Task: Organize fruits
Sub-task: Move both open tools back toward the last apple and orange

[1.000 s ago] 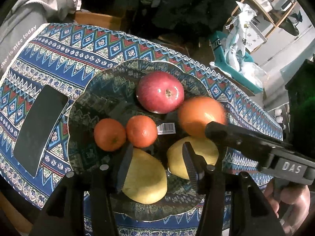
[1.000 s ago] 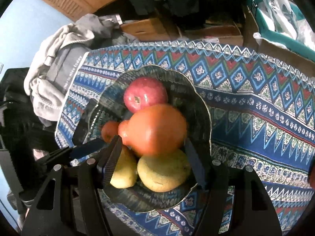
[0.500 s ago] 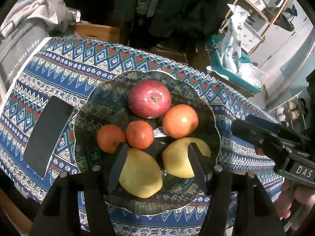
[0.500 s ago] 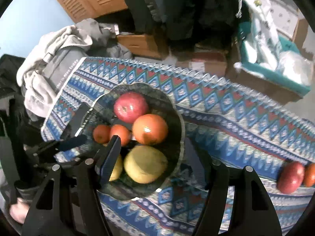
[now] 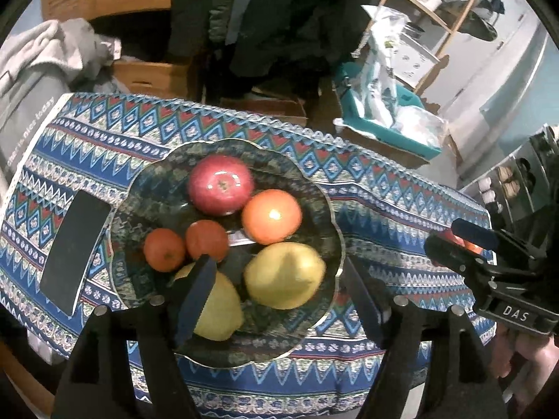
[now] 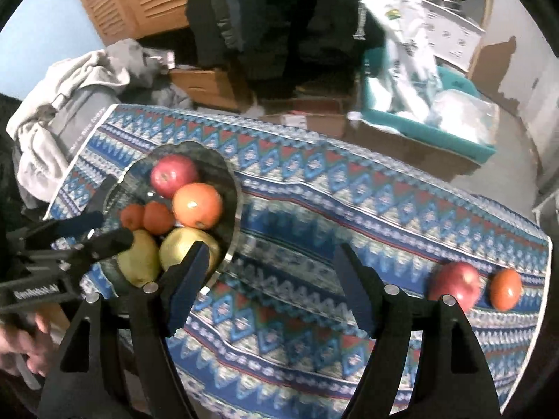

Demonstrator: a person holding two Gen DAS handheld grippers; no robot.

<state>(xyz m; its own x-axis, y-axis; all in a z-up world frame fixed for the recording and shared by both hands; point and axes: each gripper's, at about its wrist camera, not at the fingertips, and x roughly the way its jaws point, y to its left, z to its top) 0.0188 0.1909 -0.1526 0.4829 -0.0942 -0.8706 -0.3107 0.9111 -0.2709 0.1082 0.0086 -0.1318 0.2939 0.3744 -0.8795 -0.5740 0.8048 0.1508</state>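
plate: dark patterned plate [image 5: 328,209] sits centre-left in the left wrist view, on the blue zigzag tablecloth [image 5: 384,209]. Six fruits in it.
what's in it: red apple [image 5: 220,184] at the top, big orange [image 5: 271,216] just right of it, two small tangerines [image 5: 164,249] [image 5: 207,240] side by side on the left, two yellow pears [image 5: 284,276] [image 5: 218,309] at the bottom.
left gripper: left gripper [image 5: 279,300] hangs over the lower half of the plate, jaws opening, nothing pinched. The right-hand pear lies between the fingers, and the left finger [image 5: 195,296] overlaps the other pear in the picture. Touching or just above? Can't really tell from this angle.
right gripper: right gripper [image 6: 270,289] is over bare cloth at lower centre of its own view, jaws opening too, nothing between them. Plate is off to its left.
leftovers: second red apple [image 6: 456,284] and a small orange fruit [image 6: 505,288] sit side by side near the cloth's right edge, outside the right finger.
other stuff: black phone [image 5: 75,255] lying flat just left of the plate.
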